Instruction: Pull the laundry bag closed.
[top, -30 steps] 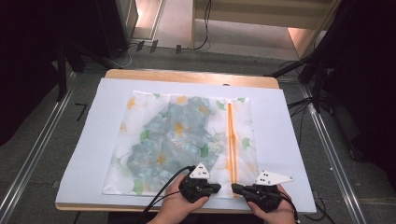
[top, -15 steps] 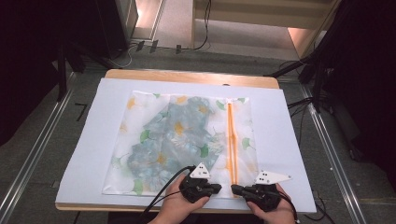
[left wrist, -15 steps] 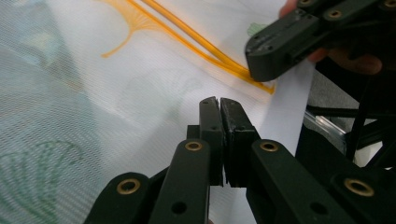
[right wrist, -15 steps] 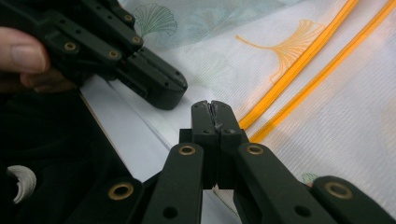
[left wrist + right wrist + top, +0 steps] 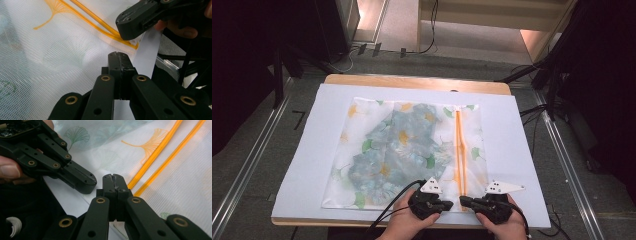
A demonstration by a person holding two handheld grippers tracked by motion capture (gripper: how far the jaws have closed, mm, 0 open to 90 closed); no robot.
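— Mesh laundry bag (image 5: 404, 152) lying flat on white sheet (image 5: 517, 150), long axis running away from near edge; orange zipper (image 5: 459, 150) along right side.

— Lying which way from the jaws?

— Just ahead: near hem meeting both tips. Left gripper (image 5: 452, 204) and right gripper (image 5: 462, 202) clenched, gripping nothing, facing tip to tip at zipper's near end. Right nearer zipper. Open sheet lying all around, table edge (image 5: 412, 81) beyond

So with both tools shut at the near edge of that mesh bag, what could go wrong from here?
1. The left tool and right tool sit tip to tip, so they may bump each other.
2. The mesh bag is thin and lies flat on the white sheet, so a pinch could catch that sheet too.
3. Mesh may snag near the orange zipper.
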